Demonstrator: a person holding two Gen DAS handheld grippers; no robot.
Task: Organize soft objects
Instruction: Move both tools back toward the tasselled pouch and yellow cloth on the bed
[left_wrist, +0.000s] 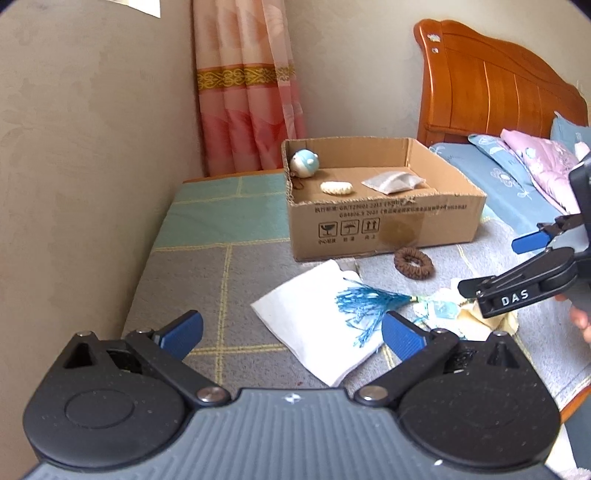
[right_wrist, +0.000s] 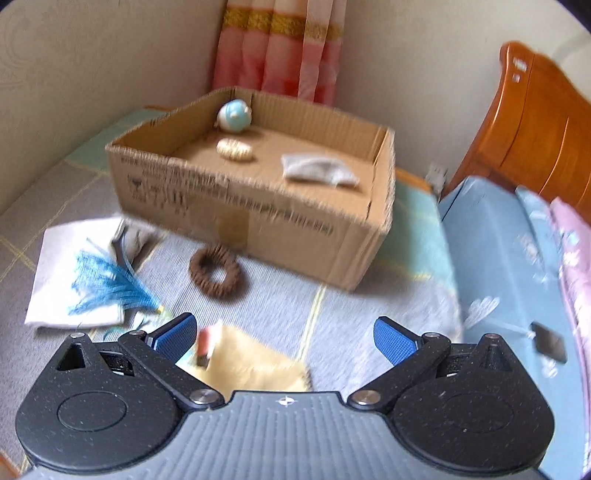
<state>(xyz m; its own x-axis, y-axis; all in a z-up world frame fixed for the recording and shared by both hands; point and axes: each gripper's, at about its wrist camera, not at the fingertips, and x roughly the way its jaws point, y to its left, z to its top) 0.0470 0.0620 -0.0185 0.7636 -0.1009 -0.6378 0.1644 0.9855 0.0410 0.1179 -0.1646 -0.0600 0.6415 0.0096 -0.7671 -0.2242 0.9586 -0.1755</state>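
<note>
A cardboard box (left_wrist: 388, 225) (right_wrist: 258, 218) stands on the bed and holds a blue-white plush ball (left_wrist: 303, 163) (right_wrist: 234, 116), a cream knitted piece (left_wrist: 336, 187) (right_wrist: 234, 148) and a grey pouch (left_wrist: 391, 181) (right_wrist: 317, 170). In front of it lie a brown scrunchie (left_wrist: 413, 262) (right_wrist: 215, 271), a white folded cloth (left_wrist: 314, 325) (right_wrist: 66, 266), a blue tassel (left_wrist: 365, 302) (right_wrist: 107, 284) and a yellow cloth (left_wrist: 480, 321) (right_wrist: 251, 362). My left gripper (left_wrist: 291, 332) is open and empty above the white cloth. My right gripper (right_wrist: 284, 339) (left_wrist: 495, 266) is open and empty above the yellow cloth.
A beige wall (left_wrist: 74, 166) runs along the left of the bed. A pink curtain (left_wrist: 247, 92) hangs behind the box. A wooden headboard (left_wrist: 498, 81) and blue and pink pillows (left_wrist: 517, 170) lie to the right. The right wrist view is motion-blurred.
</note>
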